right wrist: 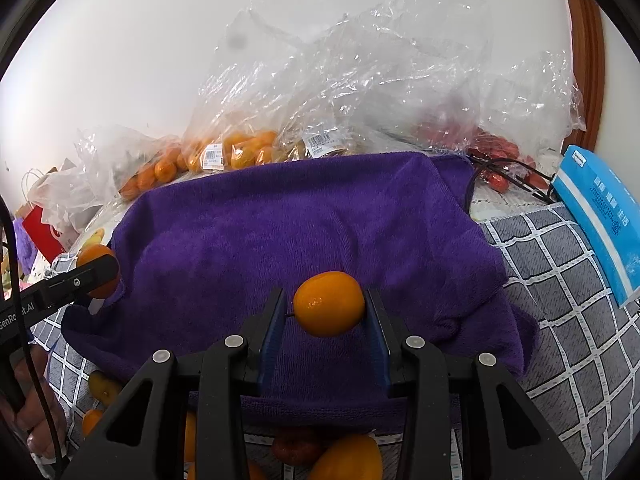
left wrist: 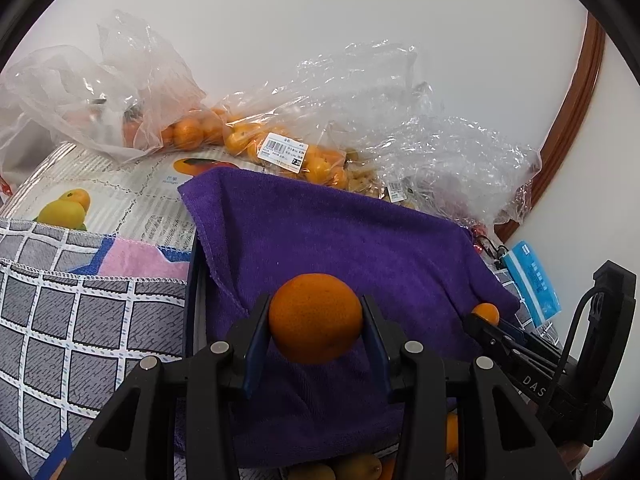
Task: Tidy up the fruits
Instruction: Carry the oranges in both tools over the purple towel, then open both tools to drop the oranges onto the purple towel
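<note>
The left gripper (left wrist: pixel 316 316) is clamped on a round, matt-skinned orange fruit (left wrist: pixel 315 317), its blue-lined pads pressing the fruit from both sides above a deep purple terry towel (left wrist: pixel 340 240). The right gripper (right wrist: pixel 326 306) grips a smaller, glossy yellow-orange fruit (right wrist: pixel 329 303) in the same way, held over the same towel. Each gripper shows at the edge of the other's view: the right one comes in from the right of the left wrist view, its small fruit just visible at the tip.

The towel lies on a grey cloth with a white grid pattern (left wrist: pixel 60 320). Behind it, against a white wall, clear crumpled plastic bags (right wrist: pixel 360 80) hold small orange fruits (left wrist: pixel 192 132) with barcode labels (a few red fruits show in the bag furthest right). A light blue packet (right wrist: pixel 600 216) lies at the right edge. Loose yellow, orange and dark red fruits (right wrist: pixel 348 460) lie beneath the right gripper, near the towel's front edge.
</note>
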Demonstrator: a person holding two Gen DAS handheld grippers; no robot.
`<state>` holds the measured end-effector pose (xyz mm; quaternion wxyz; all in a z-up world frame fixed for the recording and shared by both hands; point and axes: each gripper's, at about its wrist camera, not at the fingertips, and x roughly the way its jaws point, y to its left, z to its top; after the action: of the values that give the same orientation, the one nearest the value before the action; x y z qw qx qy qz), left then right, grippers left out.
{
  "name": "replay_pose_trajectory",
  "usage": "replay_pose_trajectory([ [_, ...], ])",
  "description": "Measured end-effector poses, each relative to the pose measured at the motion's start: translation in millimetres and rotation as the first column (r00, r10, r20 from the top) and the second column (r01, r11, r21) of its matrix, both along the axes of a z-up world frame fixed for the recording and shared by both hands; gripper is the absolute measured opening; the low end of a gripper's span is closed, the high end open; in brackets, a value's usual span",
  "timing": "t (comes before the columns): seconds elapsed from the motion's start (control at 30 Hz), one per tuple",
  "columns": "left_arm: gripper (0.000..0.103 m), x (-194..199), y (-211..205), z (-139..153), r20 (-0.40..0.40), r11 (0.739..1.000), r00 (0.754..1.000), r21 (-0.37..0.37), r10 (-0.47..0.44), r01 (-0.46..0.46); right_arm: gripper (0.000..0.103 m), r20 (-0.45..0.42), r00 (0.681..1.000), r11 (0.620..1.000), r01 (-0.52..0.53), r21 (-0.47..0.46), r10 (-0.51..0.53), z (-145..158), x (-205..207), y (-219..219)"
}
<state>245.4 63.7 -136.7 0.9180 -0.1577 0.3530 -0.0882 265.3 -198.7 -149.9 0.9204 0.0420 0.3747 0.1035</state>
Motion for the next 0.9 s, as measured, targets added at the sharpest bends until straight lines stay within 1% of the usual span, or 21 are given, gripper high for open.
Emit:
replay_pose_trajectory([
  [0.43, 0.041, 3.6, -2.8, -3.5, -0.022, 1.000, 1.000, 0.017, -0.008, 0.008, 0.039, -0.012, 1.000, 1.000, 0.000, -0.001, 0.000, -2.1, 1.5, 1.1],
  [0.77, 0.041, 5.3, 0.2, -4.7, -0.037, 1.000, 0.999, 0.009, -0.004, 0.004, 0.039, -0.009, 1.000, 1.000, 0.001, -0.005, -0.001, -3.5, 2.0, 2.5],
  [0.9, 0.041, 5.3, -0.2, -4.3, -0.041, 1.000, 0.999, 0.012, -0.009, 0.009, 0.040, -0.015, 1.000, 1.000, 0.005, 0.005, -0.005, -4.5, 2.7, 0.7],
])
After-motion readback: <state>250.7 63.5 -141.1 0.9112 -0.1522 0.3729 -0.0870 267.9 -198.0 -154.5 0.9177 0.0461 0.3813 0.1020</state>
